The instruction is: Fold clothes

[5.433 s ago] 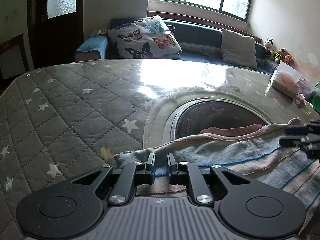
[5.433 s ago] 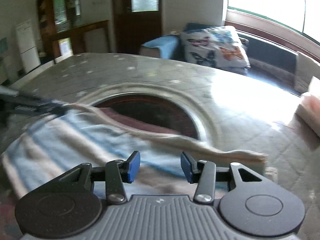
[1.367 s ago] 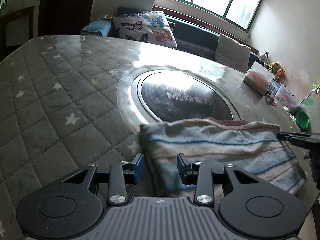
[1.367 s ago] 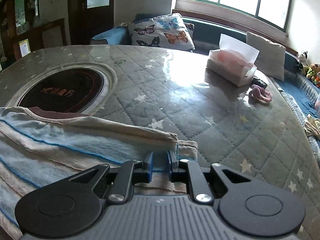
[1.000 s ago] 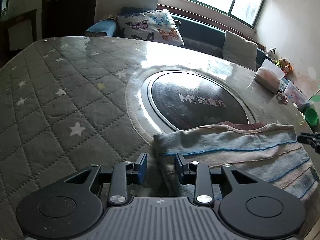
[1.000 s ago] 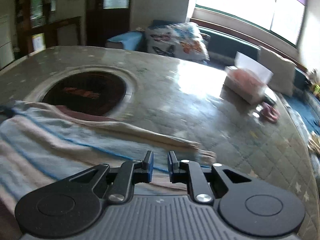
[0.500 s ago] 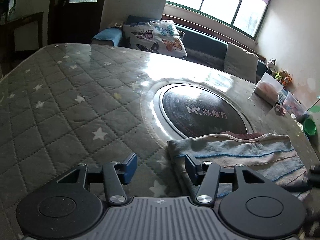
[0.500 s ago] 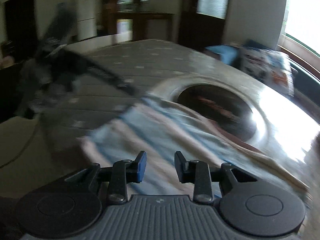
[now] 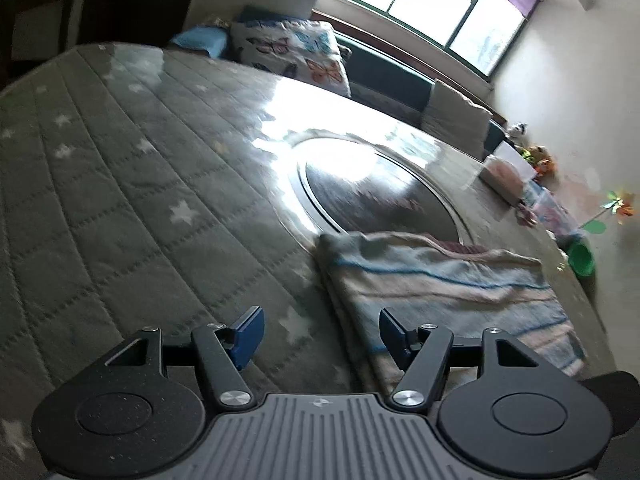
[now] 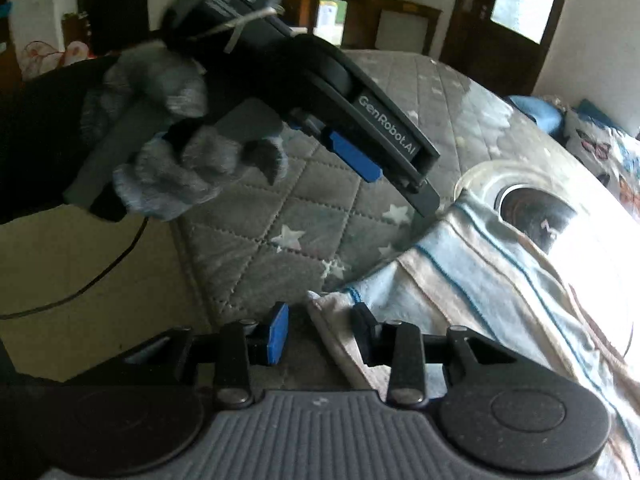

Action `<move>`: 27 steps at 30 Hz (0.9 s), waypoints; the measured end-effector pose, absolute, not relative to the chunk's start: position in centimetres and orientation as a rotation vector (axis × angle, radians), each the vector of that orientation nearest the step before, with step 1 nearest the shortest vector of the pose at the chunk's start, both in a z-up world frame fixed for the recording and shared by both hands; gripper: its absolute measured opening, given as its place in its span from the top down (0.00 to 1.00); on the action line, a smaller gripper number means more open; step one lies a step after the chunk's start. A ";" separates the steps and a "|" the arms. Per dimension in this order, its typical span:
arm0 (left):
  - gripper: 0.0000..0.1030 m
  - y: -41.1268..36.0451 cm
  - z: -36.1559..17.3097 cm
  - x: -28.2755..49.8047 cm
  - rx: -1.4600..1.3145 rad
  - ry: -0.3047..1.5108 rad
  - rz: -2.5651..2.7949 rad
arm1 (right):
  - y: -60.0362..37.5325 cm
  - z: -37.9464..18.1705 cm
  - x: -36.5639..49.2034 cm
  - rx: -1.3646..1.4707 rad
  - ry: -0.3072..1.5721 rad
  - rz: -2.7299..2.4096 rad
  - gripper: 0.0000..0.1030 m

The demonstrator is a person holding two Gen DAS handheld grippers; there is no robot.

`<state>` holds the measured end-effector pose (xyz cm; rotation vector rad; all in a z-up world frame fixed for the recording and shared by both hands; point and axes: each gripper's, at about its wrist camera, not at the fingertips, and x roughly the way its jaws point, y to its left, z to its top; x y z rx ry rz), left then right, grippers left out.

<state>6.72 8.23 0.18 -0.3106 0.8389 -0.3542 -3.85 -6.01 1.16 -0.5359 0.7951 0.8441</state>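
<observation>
Pretty lived-in room. Big window along the far wall throws a lot of daylight, with hard glare on the counter, which has a grey quilted cover with white stars and a round dark glass inset. Under the window sits a dark teal sofa with a butterfly-print pillow and a plain beige cushion. Dark wooden door with frosted glass, pale walls, tan floor.
</observation>
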 end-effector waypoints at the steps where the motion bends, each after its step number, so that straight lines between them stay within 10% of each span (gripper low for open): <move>1: 0.35 8.2 0.1 6.8 -0.330 0.850 -0.368 | -5.9 1.1 -3.8 -0.535 0.798 0.827 0.77; 5: 0.35 8.1 -0.3 7.3 -0.412 0.898 -0.412 | -6.4 1.4 -3.4 -0.468 0.822 0.786 0.90; 27: 0.37 7.8 -1.6 8.1 -0.778 0.983 -0.367 | -10.3 6.0 -2.5 -0.254 0.757 0.815 0.92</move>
